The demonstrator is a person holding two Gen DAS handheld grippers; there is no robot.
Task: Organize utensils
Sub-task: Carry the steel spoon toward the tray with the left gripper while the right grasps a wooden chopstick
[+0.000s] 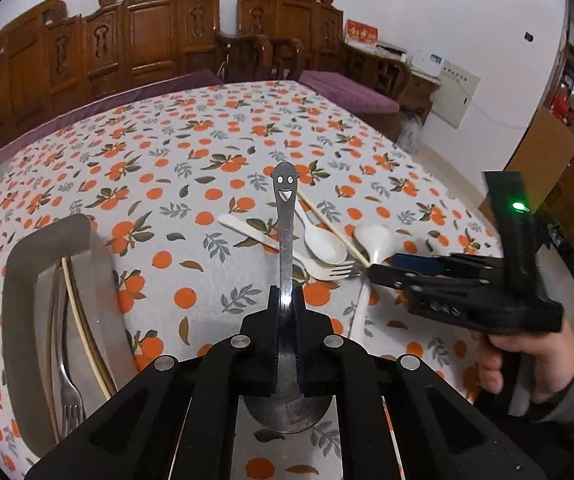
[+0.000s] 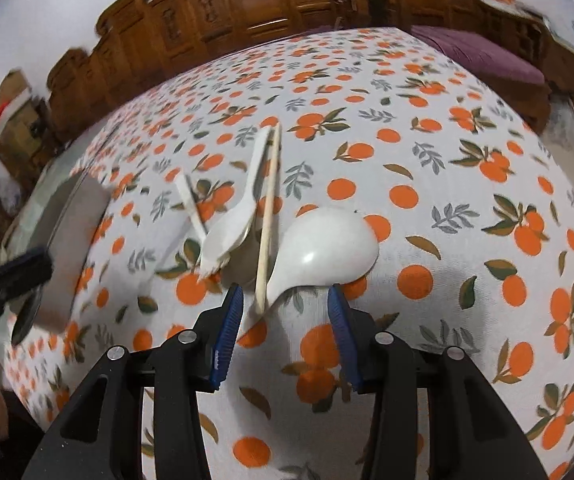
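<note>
My left gripper is shut on a metal spoon with a smiley face on its handle end, held above the table; its bowl hangs below the fingers. My right gripper is open just above the tablecloth, its blue pads on either side of the handle of a white ceramic spoon. A wooden chopstick, a white plastic spoon and a white plastic fork lie in a pile beside it. The pile also shows in the left wrist view, with the right gripper at it.
A metal tray at the left holds a metal fork and chopsticks. The table wears an orange-print cloth. Carved wooden chairs and a purple cushion stand behind the table.
</note>
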